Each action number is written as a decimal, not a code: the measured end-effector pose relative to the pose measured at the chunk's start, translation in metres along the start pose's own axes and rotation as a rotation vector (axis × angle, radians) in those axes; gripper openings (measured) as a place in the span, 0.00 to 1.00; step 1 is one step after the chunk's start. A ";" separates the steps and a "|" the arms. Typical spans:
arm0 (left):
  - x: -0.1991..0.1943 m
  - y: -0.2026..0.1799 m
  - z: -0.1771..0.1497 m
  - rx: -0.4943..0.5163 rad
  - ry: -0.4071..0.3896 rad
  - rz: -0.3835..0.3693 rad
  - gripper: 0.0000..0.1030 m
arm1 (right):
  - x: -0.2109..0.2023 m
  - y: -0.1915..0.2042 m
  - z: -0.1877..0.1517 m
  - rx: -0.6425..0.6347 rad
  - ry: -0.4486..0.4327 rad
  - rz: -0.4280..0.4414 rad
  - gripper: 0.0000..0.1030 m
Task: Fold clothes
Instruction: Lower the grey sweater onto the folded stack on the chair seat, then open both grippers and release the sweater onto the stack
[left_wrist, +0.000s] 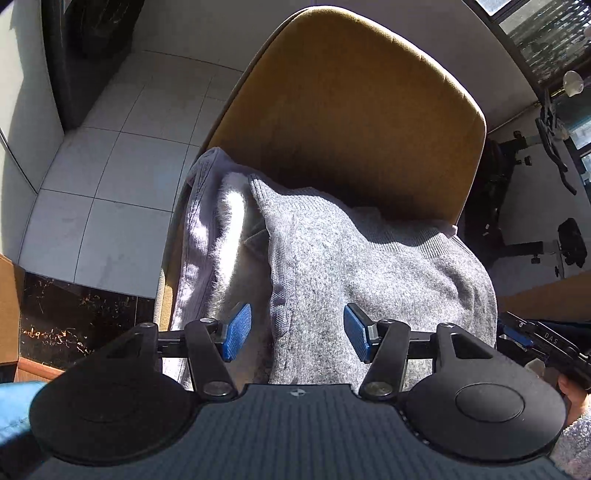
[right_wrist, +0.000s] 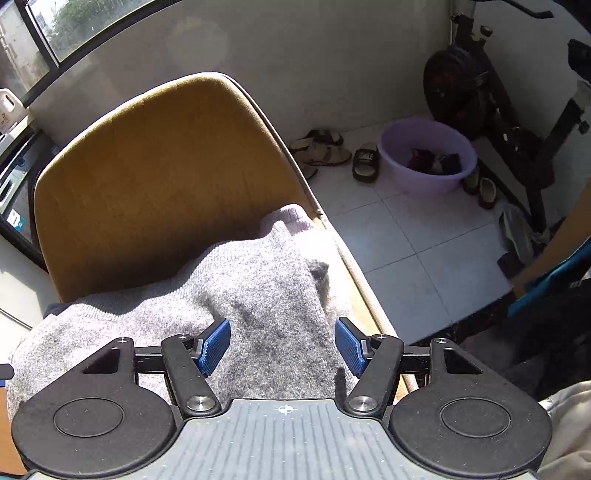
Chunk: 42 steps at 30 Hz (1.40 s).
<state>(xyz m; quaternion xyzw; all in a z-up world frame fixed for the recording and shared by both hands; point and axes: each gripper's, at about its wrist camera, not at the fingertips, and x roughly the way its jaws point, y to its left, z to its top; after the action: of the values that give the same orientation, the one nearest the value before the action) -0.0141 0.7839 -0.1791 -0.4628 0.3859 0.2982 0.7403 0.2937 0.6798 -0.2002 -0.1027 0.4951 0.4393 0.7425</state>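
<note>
White floor tiles (left_wrist: 122, 155) and a sunlit wall surround a mustard chair (left_wrist: 354, 110), and on its seat we find the clothes. At about 9 o'clock on the seat a pale lilac garment (left_wrist: 201, 221) lies bunched along the edge; across the middle and out toward 3 o'clock a grey sweater (left_wrist: 388, 266) lies in soft humps, one ribbed hem turned toward the chair back.

How far along are we? The sweater looks doubled over itself in places, with a panel running toward us, yet its edges are uneven and no neat stack shows. We judge that this would fit a pile waiting to be folded as well as a fold partly made, and the pictures do not settle which. The lilac piece, at least, is not squared up.

Our left gripper (left_wrist: 295, 334) hovers with its blue pads spread wide and nothing between them; the seam where lilac meets grey lies just ahead, toward 12 o'clock. Our right gripper (right_wrist: 282, 345) is likewise released and empty, its jaws straddling the sweater's near panel, which runs from just under the pads up toward 12 o'clock. Beyond the chair at 2 o'clock stand a purple basin (right_wrist: 428, 155) and some sandals (right_wrist: 325, 151).
</note>
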 end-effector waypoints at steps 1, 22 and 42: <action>-0.002 0.004 -0.006 -0.016 0.006 -0.018 0.55 | -0.004 -0.008 -0.006 0.036 0.002 0.003 0.57; 0.031 0.012 -0.046 -0.158 0.064 0.000 0.21 | 0.016 -0.058 -0.063 0.573 0.120 0.028 0.70; -0.016 0.004 -0.052 -0.077 -0.088 0.091 0.10 | -0.031 -0.027 -0.061 0.462 -0.008 0.142 0.08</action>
<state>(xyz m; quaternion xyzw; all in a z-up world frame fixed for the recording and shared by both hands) -0.0412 0.7363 -0.1817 -0.4593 0.3618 0.3662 0.7239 0.2710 0.6105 -0.2120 0.1068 0.5857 0.3659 0.7153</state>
